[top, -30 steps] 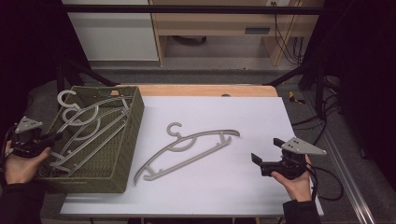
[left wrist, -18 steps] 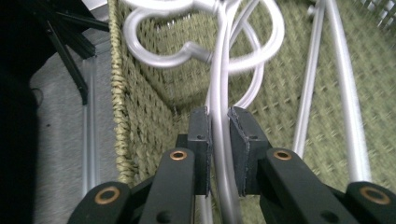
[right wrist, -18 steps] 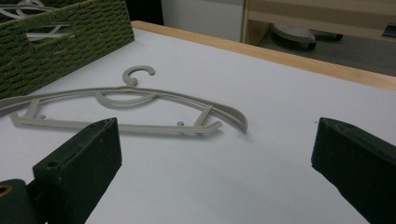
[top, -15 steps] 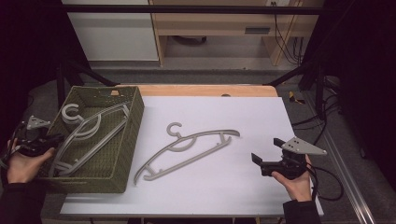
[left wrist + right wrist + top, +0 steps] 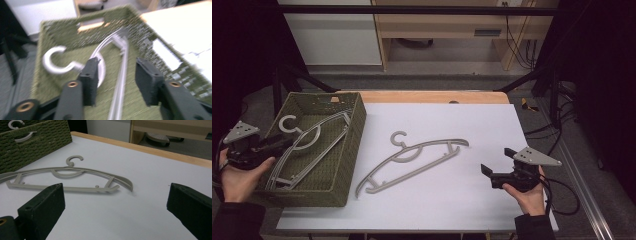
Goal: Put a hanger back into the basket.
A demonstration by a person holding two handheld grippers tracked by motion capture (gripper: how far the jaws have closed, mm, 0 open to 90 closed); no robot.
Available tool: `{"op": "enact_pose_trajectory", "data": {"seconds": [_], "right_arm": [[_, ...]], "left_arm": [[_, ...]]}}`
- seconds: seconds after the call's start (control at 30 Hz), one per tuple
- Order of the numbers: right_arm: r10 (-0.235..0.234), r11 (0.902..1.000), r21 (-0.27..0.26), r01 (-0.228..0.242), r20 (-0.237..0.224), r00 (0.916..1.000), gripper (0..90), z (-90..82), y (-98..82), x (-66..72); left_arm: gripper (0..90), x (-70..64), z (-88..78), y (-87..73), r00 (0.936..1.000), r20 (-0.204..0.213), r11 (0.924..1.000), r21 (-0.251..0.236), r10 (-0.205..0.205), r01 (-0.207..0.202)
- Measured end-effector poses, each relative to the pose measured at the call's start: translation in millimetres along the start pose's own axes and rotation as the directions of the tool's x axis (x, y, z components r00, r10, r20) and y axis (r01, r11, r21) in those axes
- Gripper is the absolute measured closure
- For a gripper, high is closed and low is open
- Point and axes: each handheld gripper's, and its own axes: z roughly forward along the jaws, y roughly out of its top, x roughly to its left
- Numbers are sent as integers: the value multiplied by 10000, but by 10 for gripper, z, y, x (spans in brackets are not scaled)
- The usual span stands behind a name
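Hangers are the work here: one grey hanger in the basket (image 5: 319,131) lies inside the green woven basket (image 5: 354,127) at about nine o'clock on the table (image 5: 492,130), its hook up toward eleven o'clock and its far shoulder leaning against the basket's right wall. The left gripper (image 5: 279,143) sits at the basket's left rim, held by the left hand (image 5: 239,172), and points across toward three o'clock. In the left gripper view its jaws have just been opening and stand partly apart; the hanger's bar (image 5: 120,82) runs up between them, the curved neck passes just by the left pad, and neither pad presses on it. That view is blurred, so whether the left pad brushes the neck cannot be told.

Second hanger (image 5: 412,157) lies flat on the white tabletop near the middle, hook toward twelve o'clock, long bar slanting from seven to two o'clock, just beside the basket's right wall but apart from it. The right gripper (image 5: 488,172) rests at about four o'clock in the right hand (image 5: 527,192), aimed at nine o'clock toward that hanger, well short of it; its jaws gape wide with bare table between them
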Motion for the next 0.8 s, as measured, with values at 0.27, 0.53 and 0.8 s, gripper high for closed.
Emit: {"op": "enact_pose_trajectory", "data": {"seconds": [0.27, 0.53, 0.8], "right_arm": [[114, 9999, 16, -114, -25, 9999, 19, -3, -14, -16], [124, 9998, -128, -124, -23, 9999, 18, -36, -4, -30], [84, 9998, -160, -84, -52, 10000, 18, -53, 6, -25]], "left_arm": [[393, -474, 42, 105, 9901, 1391, 9938, -1115, 165, -10], [248, -895, 149, 99, 9693, 2390, 9886, -1489, 572, -216], [169, -1259, 305, 103, 9402, 3220, 9886, -1329, 1109, -710]]}}
